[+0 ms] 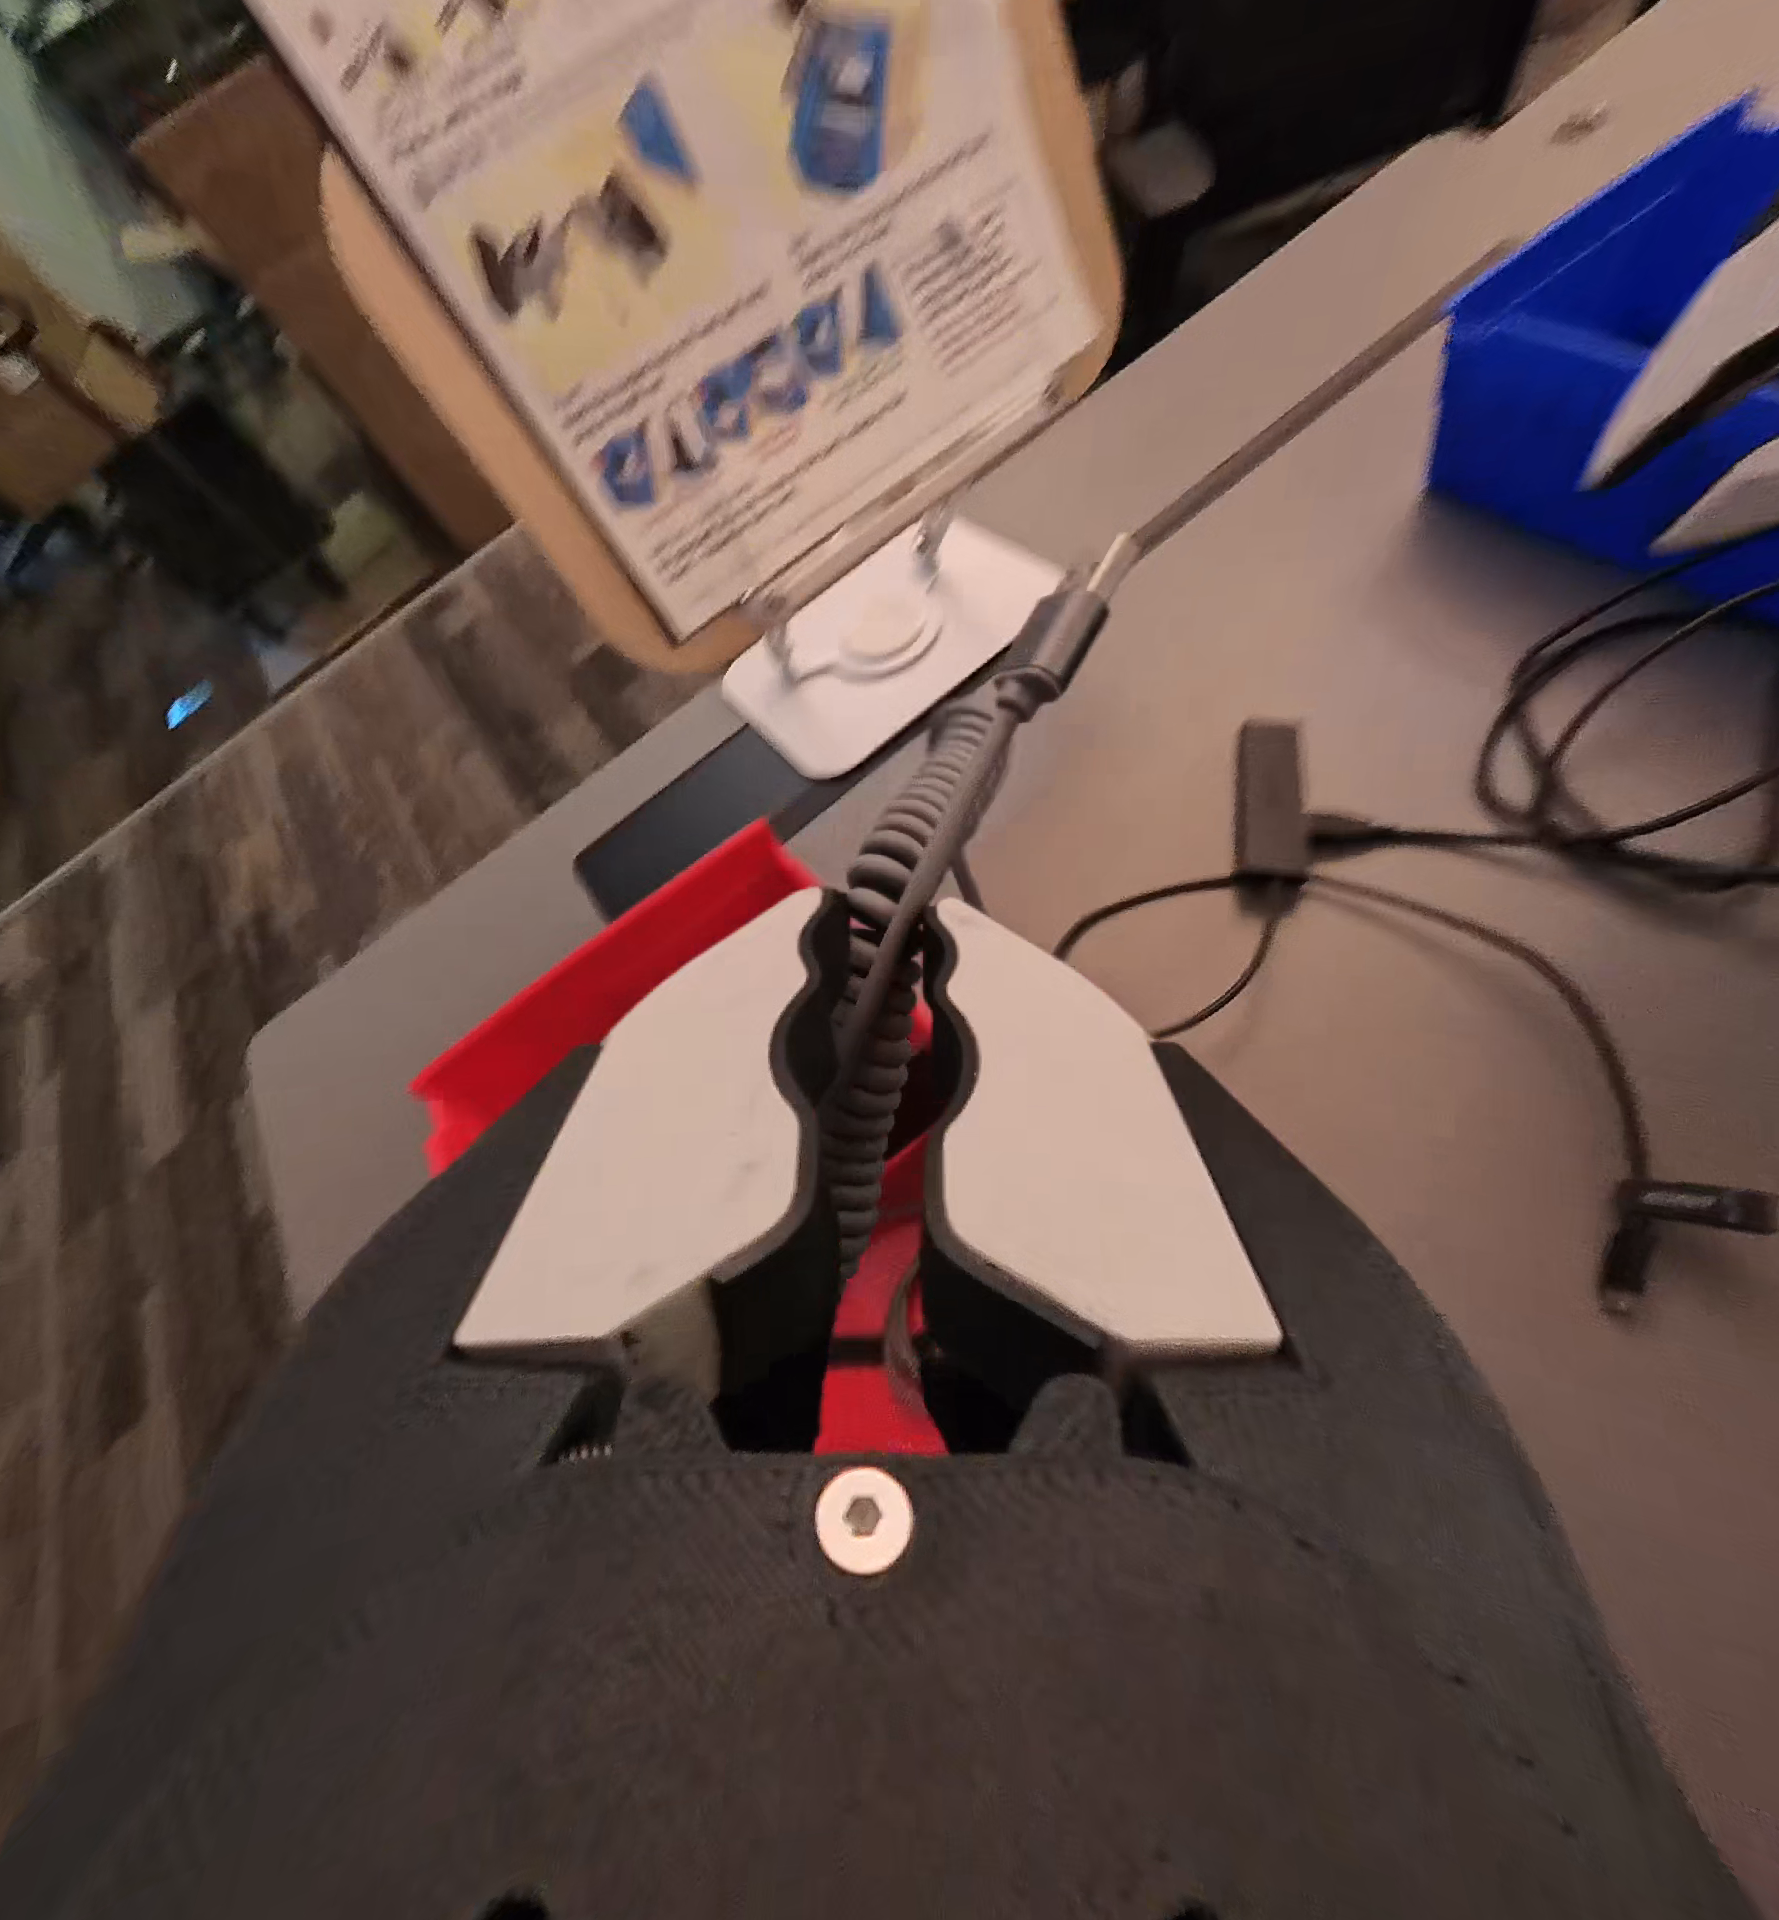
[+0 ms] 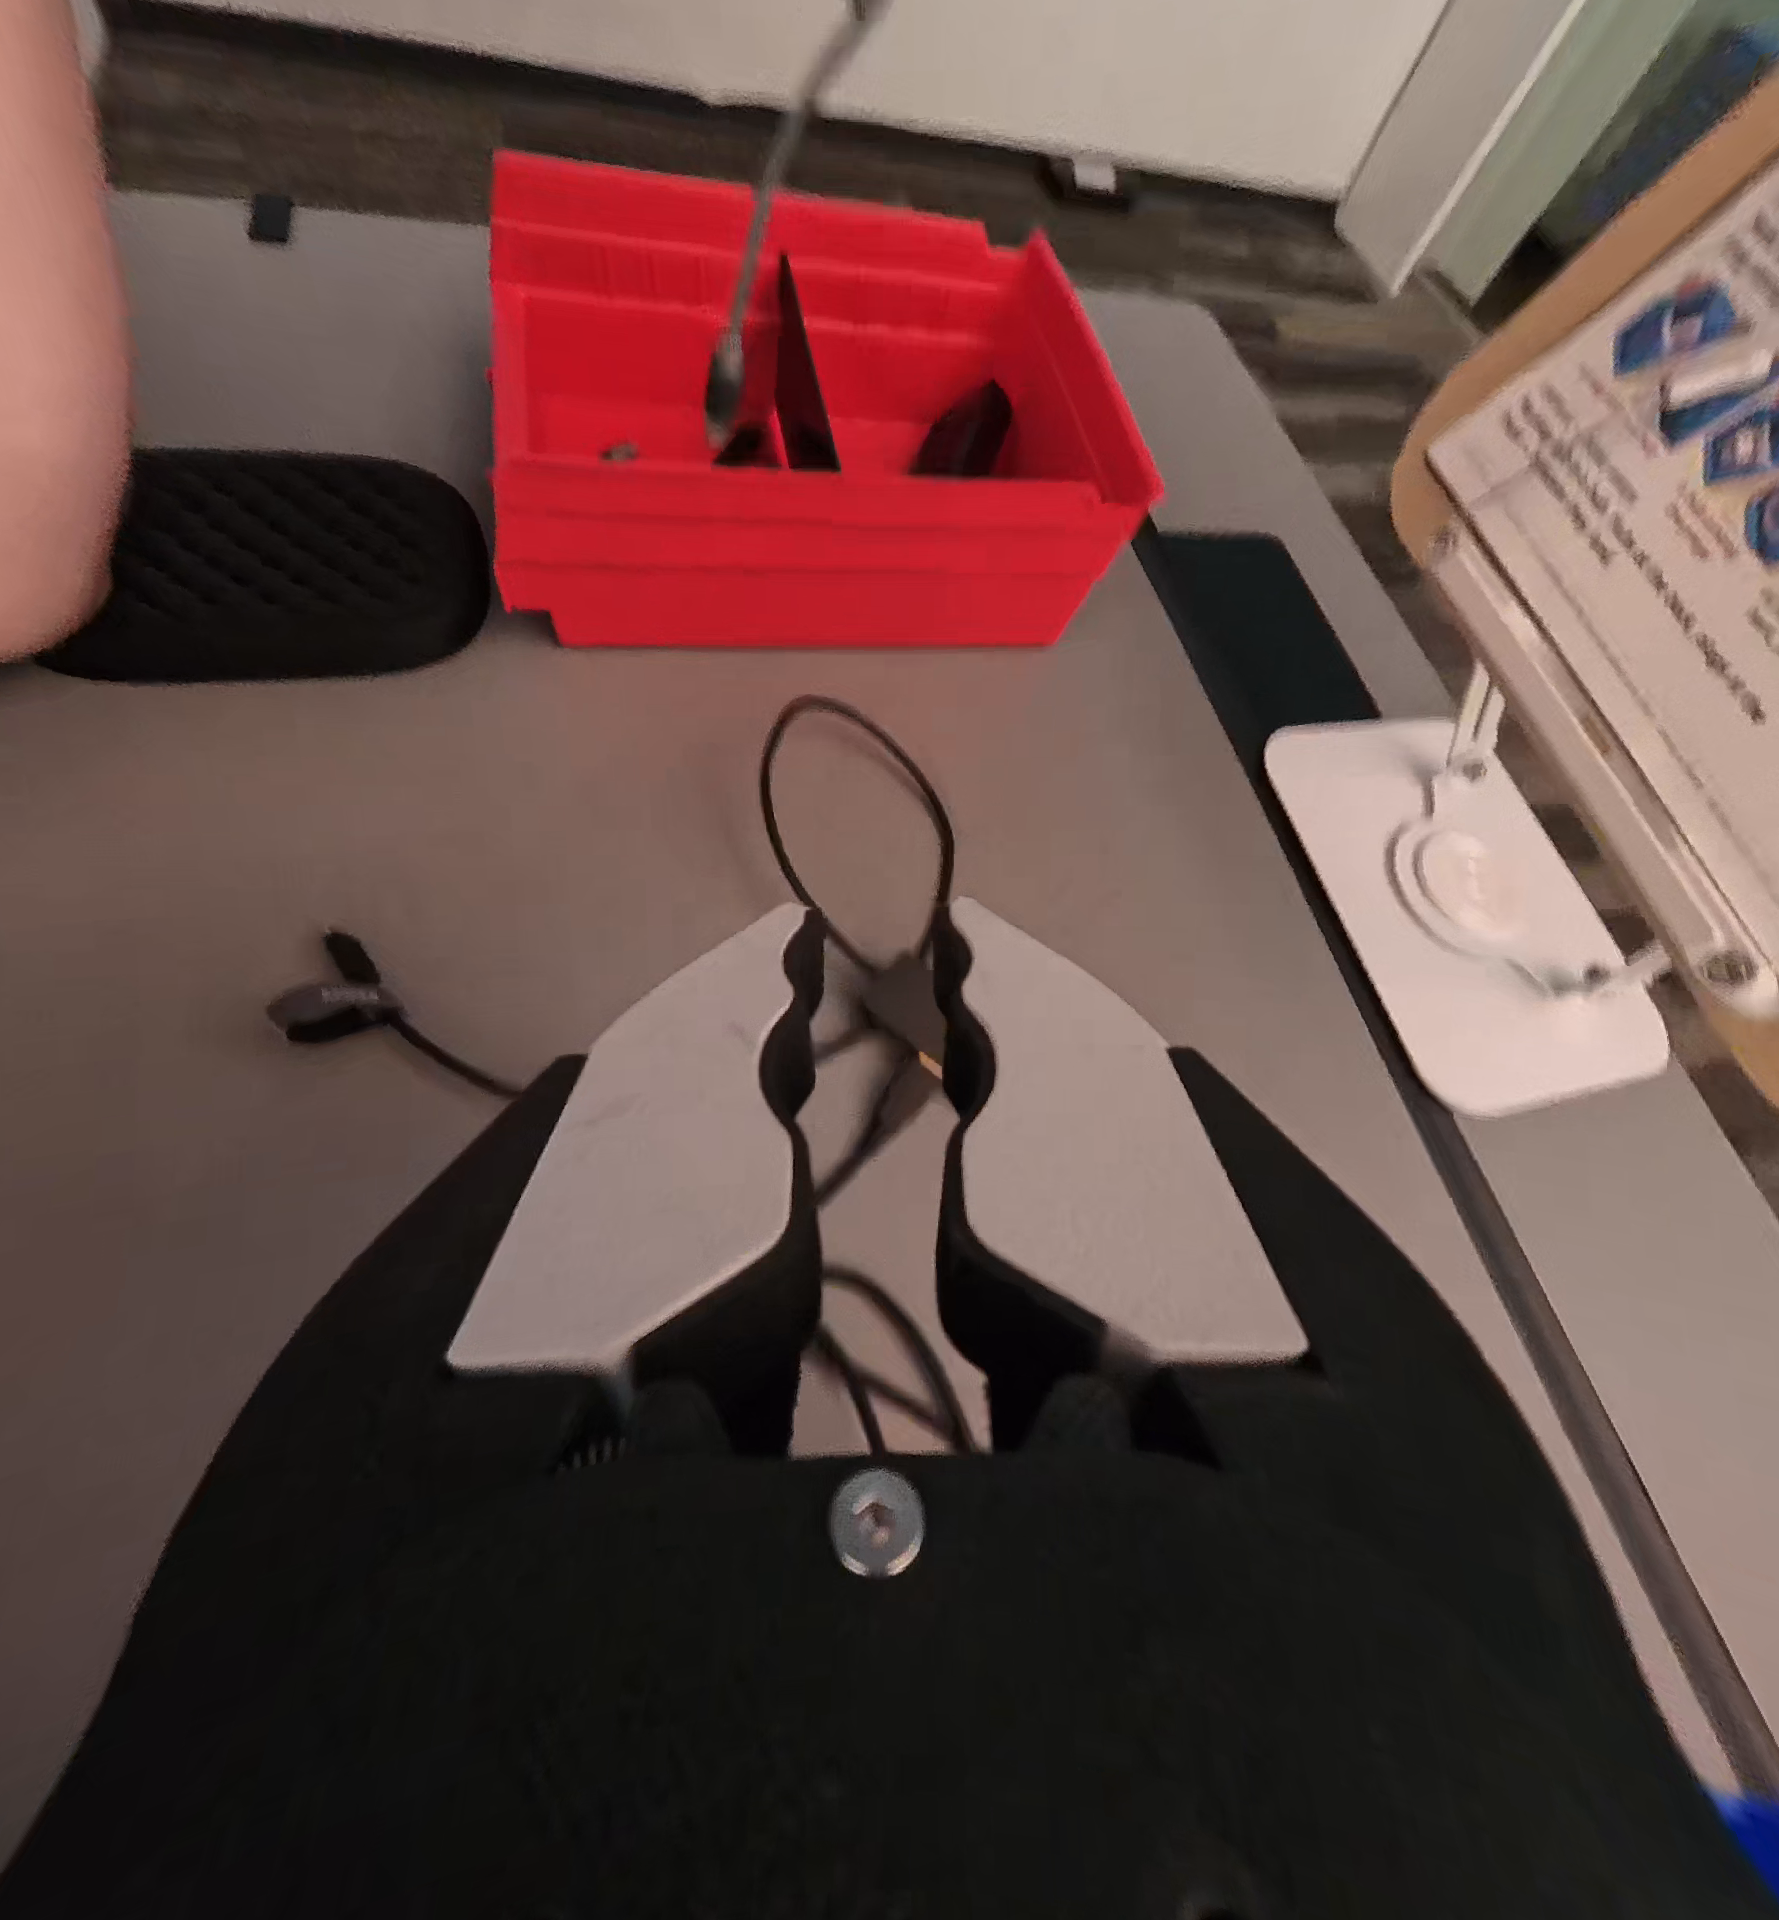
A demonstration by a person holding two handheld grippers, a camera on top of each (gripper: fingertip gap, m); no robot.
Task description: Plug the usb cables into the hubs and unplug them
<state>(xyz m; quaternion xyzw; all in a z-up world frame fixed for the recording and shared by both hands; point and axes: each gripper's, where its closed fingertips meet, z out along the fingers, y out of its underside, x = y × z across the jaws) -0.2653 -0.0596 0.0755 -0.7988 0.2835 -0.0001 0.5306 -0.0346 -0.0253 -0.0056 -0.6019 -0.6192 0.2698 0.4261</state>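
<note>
The left gripper (image 1: 880,925) has its fingers closed on a coiled black cable (image 1: 890,997), lifted above the red bin (image 1: 594,997). The cable's grey connector (image 1: 1056,634) sticks out past the fingertips, and a straight braided length (image 1: 1311,400) runs taut from it toward the upper right, so the plug is in the air and not seated in anything.

The right gripper (image 2: 880,940) hovers low over the grey bench (image 2: 345,831). Its fingers are nearly together around a small dark hub body (image 2: 900,1003) with a thin cable loop (image 2: 854,800) beyond it; whether they actually pinch it I cannot tell, given the blur. In the right wrist view a cable end (image 2: 729,384) dangles into the red bin, beside dark flat pieces standing in its compartments.

Another small hub (image 1: 1269,800) and a loose connector (image 1: 1685,1210) lie on the bench with tangled thin leads, near the blue bin (image 1: 1591,395). A printed instruction board on a white stand (image 1: 885,644) sits at the bench edge.

My guess is the work is midway: one cable is in hand, yet no plug visibly sits in a hub, so mating and later pulling remain.
</note>
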